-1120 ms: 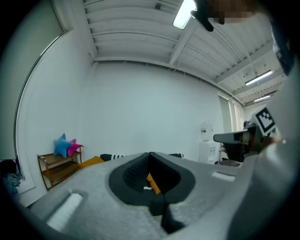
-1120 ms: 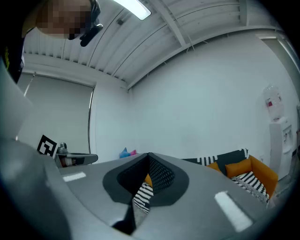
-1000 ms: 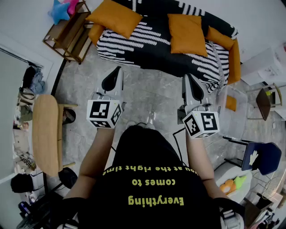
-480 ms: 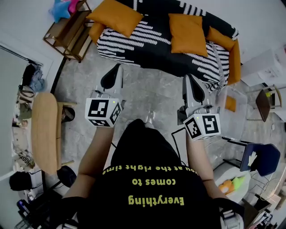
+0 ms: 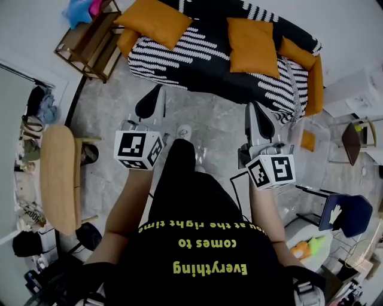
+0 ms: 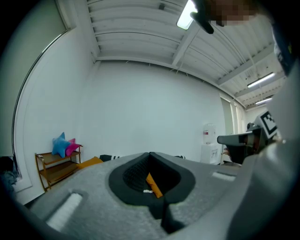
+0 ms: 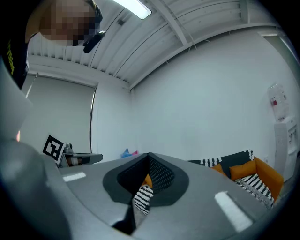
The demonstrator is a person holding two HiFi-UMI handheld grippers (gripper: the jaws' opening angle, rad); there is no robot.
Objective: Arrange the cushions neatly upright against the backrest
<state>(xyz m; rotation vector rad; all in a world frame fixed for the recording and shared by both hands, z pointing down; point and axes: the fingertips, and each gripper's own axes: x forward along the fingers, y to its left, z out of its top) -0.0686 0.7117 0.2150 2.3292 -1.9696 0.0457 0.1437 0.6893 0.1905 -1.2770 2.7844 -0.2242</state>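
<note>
Grey marbled floor (image 5: 209,128) fills the middle of the head view, with a black-and-white striped sofa (image 5: 197,60) across the top of the frame.

Cushions: three orange cushions are on the sofa.
- The left cushion (image 5: 152,23) lies askew over the sofa's left end, at the upper left of the frame.
- The middle cushion (image 5: 252,39) sits right of centre on the seat, slightly turned. Whether it leans on the backrest cannot be told from above.
- The right cushion (image 5: 294,51) sits at the sofa's right end, just beside the orange armrest (image 5: 314,83).

Grippers: both are well apart from the sofa, over bare floor, and point level toward it.
- The left gripper (image 5: 158,91) is at centre left, with its marker cube (image 5: 139,149) just below it in the frame. In the left gripper view its jaws are pressed together with nothing pinched. Only a distant sliver of orange cushion shows through the notch.
- The right gripper (image 5: 252,106) is at centre right. In the right gripper view its jaws are likewise pressed together and empty, with striped sofa fabric visible far beyond them.

Surroundings: a wooden shelf unit (image 5: 90,45) stands at the upper left and carries blue and pink star toys (image 5: 78,9). An oblong wooden surface (image 5: 60,179) stands at the left edge, and a blue chair (image 5: 347,212) at the lower right.
</note>
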